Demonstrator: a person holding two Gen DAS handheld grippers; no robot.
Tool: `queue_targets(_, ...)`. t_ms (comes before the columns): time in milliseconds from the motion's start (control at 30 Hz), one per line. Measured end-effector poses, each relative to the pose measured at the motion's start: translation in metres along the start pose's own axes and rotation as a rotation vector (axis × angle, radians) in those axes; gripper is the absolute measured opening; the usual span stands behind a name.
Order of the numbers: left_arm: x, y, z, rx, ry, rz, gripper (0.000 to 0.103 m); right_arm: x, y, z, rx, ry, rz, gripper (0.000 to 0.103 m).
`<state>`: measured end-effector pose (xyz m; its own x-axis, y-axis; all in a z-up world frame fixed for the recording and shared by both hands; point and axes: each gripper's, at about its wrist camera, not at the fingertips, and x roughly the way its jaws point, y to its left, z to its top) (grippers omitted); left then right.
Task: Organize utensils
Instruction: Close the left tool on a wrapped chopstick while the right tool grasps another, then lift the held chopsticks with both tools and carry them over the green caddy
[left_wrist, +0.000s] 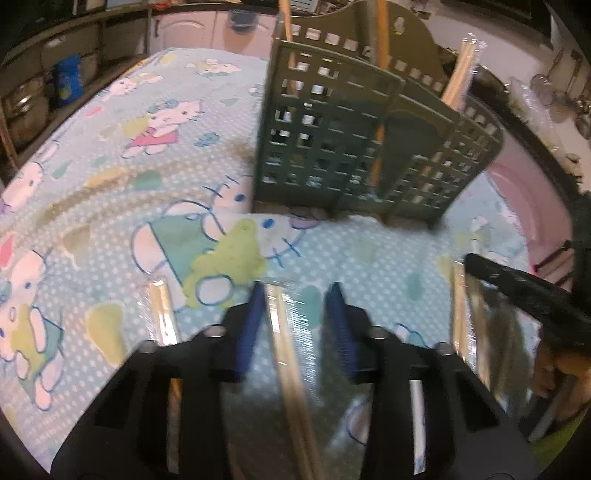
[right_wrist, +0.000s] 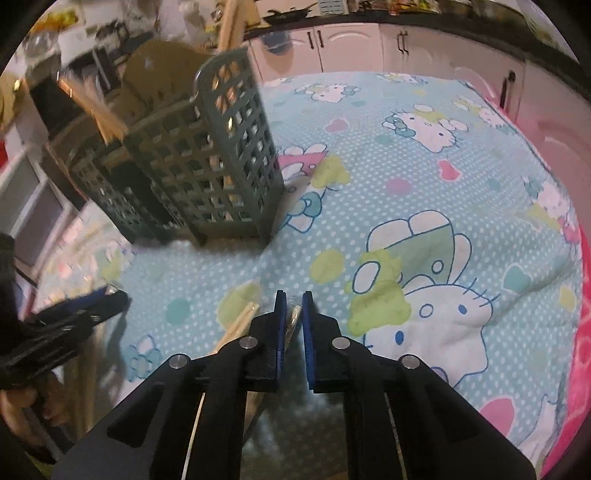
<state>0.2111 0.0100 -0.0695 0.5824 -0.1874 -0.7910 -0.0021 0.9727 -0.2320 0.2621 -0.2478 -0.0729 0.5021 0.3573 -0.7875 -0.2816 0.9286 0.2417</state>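
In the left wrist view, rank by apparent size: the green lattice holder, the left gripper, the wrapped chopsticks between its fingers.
1. left gripper, though nearness inflates it
2. green lattice holder
3. wrapped chopsticks

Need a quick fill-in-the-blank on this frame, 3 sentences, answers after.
1. The green utensil holder has walls pierced in a ____ pattern.
2. It stands on a light blue tablecloth printed with cartoon ____.
3. The wrapped chopsticks lie between the fingers of the ____ gripper.

Missing words: grid; cats; left
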Motion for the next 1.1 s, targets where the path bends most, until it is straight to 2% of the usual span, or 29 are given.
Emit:
queue_targets(67,0.001,0.003,0.002,-0.012,0.001,0.0,0.013,-0.007,-0.004,0.0,0.021,-0.018,0.024,0.008)
queue_targets(267,-0.002,0.007,0.007,-0.021,-0.017,-0.02,0.002,-0.036,-0.008,-0.001,0.038,-0.093,0.055,0.007)
queue_targets(633,-0.051,-0.009,0.019,-0.005,-0.143,-0.108,0.001,-0.088,-0.006,-0.005,0.055,-0.223,0.076,0.006)
queue_targets(1100,-0.104,-0.026,0.027,0.015,-0.255,-0.184,0.001,-0.143,-0.002,-0.017,0.067,-0.348,0.076,0.005)
